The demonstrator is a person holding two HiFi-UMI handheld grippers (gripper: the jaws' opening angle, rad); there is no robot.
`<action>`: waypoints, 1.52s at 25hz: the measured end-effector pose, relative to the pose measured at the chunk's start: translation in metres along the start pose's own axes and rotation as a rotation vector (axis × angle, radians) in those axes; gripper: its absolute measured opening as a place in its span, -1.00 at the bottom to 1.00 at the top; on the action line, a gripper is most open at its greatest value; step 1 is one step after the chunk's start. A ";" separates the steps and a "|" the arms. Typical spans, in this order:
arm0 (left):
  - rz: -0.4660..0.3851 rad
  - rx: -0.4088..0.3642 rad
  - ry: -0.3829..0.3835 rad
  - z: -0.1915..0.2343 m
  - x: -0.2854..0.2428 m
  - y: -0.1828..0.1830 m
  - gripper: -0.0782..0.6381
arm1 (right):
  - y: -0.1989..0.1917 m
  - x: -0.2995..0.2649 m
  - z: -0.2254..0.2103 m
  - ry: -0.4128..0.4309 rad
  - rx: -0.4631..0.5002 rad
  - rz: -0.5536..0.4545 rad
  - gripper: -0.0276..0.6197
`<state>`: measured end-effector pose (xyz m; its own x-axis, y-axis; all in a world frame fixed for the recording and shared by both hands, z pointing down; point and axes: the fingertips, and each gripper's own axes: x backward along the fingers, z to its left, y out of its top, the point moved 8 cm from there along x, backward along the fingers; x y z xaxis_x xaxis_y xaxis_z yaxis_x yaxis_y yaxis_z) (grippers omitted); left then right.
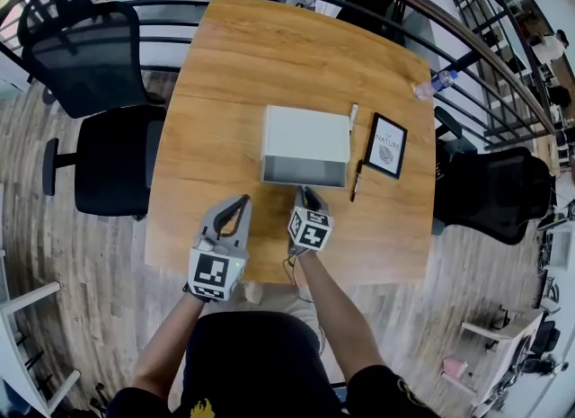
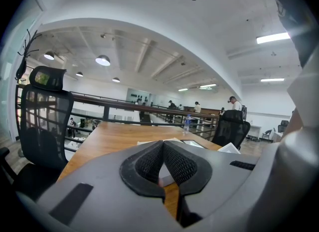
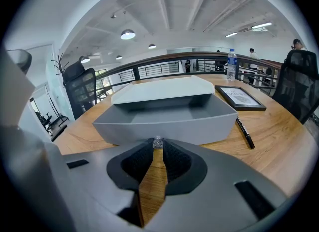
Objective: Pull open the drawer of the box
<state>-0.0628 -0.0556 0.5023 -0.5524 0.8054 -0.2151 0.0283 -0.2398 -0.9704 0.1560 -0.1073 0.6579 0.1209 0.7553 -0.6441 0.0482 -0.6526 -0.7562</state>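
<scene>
Rectangular light-brown wooden table point(image 1: 225, 66): visible grain, smooth, satin sheen. White-topped grey box point(image 1: 305, 133): matt, smooth, looks plastic. Its grey open drawer point(image 3: 164, 123) has the same matt finish. Small clear knob point(image 3: 158, 141) on drawer front: glossy, glass or plastic, can't tell. Right gripper point(image 3: 158, 147) and left gripper point(image 2: 163, 143): grey matt plastic shells, black finely textured rubbery pads point(image 3: 177, 162). Black-framed picture point(image 1: 386, 146) at 3 o'clock of box: glossy face. Black office chair point(image 1: 85, 57) at 10 o'clock: mesh back.

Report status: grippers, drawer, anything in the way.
Right gripper shut on knob. Left gripper shut, empty, off the box. Drawer partly out. Pen and framed picture beside box, clear of drawer.
</scene>
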 end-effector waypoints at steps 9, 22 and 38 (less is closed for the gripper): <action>0.007 -0.005 -0.009 0.000 0.002 0.000 -0.73 | -0.002 0.003 0.001 -0.004 0.009 0.004 -0.73; 0.009 -0.011 -0.033 -0.001 -0.002 -0.001 -0.73 | -0.009 0.010 0.002 -0.009 0.010 0.007 -0.73; 0.009 -0.013 -0.037 -0.007 -0.002 -0.001 -0.73 | -0.023 0.024 0.002 0.008 0.022 0.035 -0.73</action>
<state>-0.0560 -0.0528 0.5025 -0.5827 0.7823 -0.2203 0.0447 -0.2399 -0.9698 0.1556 -0.0742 0.6594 0.1296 0.7317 -0.6692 0.0221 -0.6768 -0.7358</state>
